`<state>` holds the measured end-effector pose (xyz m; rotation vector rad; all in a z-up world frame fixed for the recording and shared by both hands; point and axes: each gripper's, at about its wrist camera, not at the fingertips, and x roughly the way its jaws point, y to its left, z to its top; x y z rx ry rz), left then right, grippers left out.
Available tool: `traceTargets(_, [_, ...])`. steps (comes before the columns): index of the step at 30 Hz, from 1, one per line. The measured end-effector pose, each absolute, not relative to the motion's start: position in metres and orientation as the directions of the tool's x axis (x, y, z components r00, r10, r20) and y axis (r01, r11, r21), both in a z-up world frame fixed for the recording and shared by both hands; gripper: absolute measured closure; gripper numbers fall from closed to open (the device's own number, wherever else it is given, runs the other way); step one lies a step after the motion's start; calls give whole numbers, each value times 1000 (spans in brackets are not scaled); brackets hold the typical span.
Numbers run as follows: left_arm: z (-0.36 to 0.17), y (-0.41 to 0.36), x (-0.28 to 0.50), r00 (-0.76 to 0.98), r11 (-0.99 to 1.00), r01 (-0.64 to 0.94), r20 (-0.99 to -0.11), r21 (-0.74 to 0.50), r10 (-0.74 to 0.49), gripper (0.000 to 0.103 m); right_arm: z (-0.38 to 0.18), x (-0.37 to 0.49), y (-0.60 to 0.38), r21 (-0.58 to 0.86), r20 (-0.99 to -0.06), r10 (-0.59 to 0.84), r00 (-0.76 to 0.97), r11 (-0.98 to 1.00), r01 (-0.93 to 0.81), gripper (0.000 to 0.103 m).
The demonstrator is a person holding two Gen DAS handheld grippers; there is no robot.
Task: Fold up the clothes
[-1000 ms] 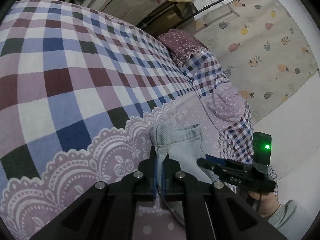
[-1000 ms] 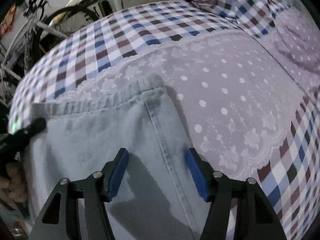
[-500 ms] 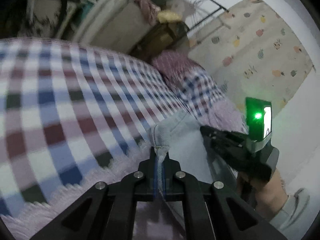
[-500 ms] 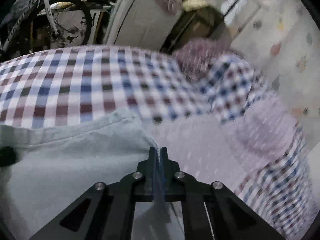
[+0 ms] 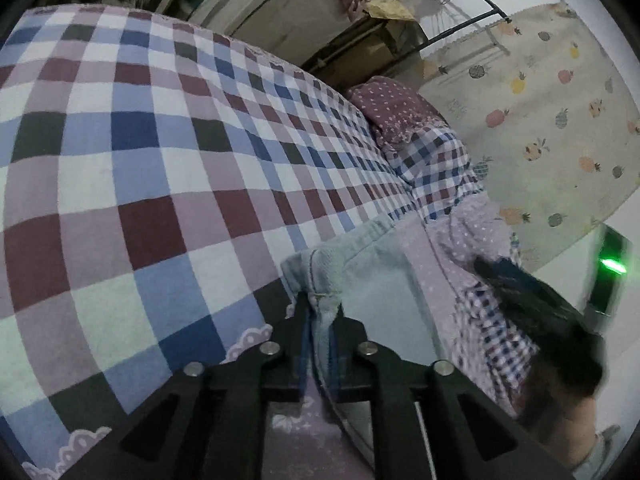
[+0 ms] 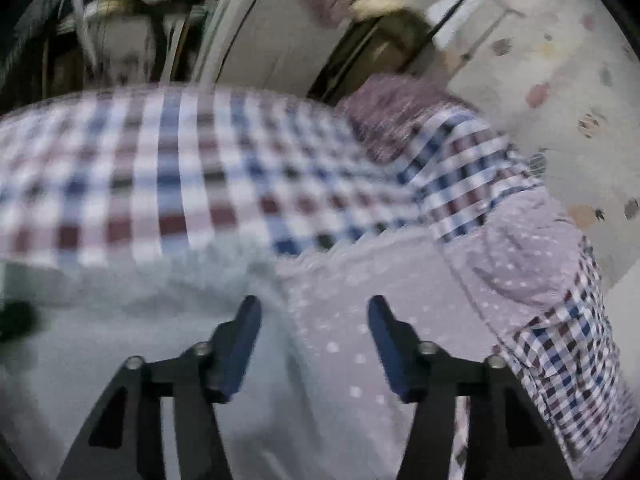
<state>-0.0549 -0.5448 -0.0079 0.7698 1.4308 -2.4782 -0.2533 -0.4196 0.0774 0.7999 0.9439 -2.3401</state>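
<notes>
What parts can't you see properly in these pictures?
- Jeans: lower part hidden behind the left tool, left view.
- Right tool: blurred, left view.
- Bedspread and clutter behind: smeared by blur, right view.
- Person: only a hand shows, cut off by the edge.

Pale blue denim garment (image 5: pixel 360 276) lies spread flat near the bed's (image 5: pixel 120 160) dotted lilac edge, one hemmed corner raised.
</notes>
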Motion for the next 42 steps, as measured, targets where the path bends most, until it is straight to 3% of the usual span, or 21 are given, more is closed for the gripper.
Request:
traceTargets(1, [-6,-545,-53,-853,-521,381,-507,-764,119,73,98,-246,-406,-428,-662,-241,-709,-655,622,41])
traceTargets(3, [6,-544,-46,-865,-523,348,-481,-778,140,26,144,-224,-370,-389,-641,-291,-710,-675,627,40])
traceTargets(5, [25,-544,-35,-886,-533,319,-447,-784,126,4,188,-204,-330,-365,-622,-320,-714,-689,627,36])
traceTargets(6, [34,-545,-27,-892,-537,317,-438,-782,111,0,207,-191,-309,-362,-611,-322,-723,-699,617,34])
traceTargets(10, [63,-548,2,-912,-546,271,-392,-792,116,0,287,-112,-198,-385,-552,-253,-795,-768,512,28])
traceTargets(15, [97,-560,50,-920,-568,258,-378,-782,104,0,345,-1,-56,-426,-512,-38,-858,-856,292,22])
traceTargets(19, [120,-568,95,-918,-598,262,-387,-757,87,0,354,86,38,-418,-521,133,-843,-901,116,21])
traceTargets(25, [133,-561,168,-907,-653,254,-410,-714,96,0,323,198,153,-326,-593,271,-758,-942,-81,20])
traceTargets(34, [102,-547,271,-924,-571,251,-369,-781,98,0,271,312,220,-129,-644,241,-726,-970,-207,20])
traceTargets(42, [8,-534,330,-920,-395,286,-366,-873,143,0,240,352,208,45,-647,101,-756,-985,-169,20])
